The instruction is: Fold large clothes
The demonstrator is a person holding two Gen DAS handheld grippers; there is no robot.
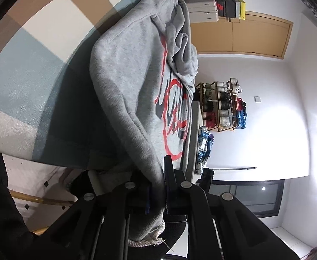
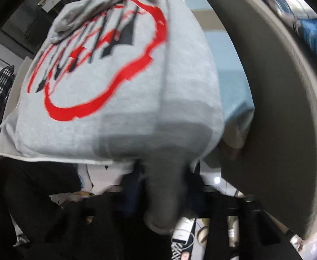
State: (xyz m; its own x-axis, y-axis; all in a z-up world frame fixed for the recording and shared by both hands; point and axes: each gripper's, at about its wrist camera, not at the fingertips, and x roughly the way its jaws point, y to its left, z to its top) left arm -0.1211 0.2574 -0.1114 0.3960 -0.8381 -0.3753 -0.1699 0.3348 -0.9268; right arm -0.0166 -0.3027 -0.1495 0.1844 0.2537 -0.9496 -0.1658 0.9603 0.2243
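Holding the grey hoodie (image 1: pixel 132 82) at its near end with both tools, we start on the left. The left tool (image 1: pixel 158 197) is clamped tight on a thick bunch of the grey fleece, and a ribbed cuff or hem with a frayed pale edge hangs below its fingers. From this tool the garment runs straight away from us, its long axis lying along the way the tool points, across the checked bed cover (image 1: pixel 28 69) in blue, cream and tan. The red and dark print (image 1: pixel 173 117) faces up and toward the right, and the bunched hood or sleeve (image 1: pixel 180 49) is piled at the far end. Beyond the bed edge we see a shoe rack (image 1: pixel 223 104) and a plaid garment (image 1: pixel 204 143) against the wall, well apart from our work.

Moving to the right, the right tool (image 2: pixel 162 186) looks steeply down, and its picture is blurred. Its jaws stand narrow on a rolled tube of the fleece, most likely a sleeve, which hangs between its fingers toward the camera; we judge it gripped, though the blur hides the pads. From here the hoodie also spreads away and up, print uppermost, with a pale raw hem (image 2: pixel 50 159) along the near left side and a grey curved panel (image 2: pixel 277 108) just beside it on the right.

Both tools sit at the same near end, so we judge that the coming fold carries this end along the long axis toward the hood.
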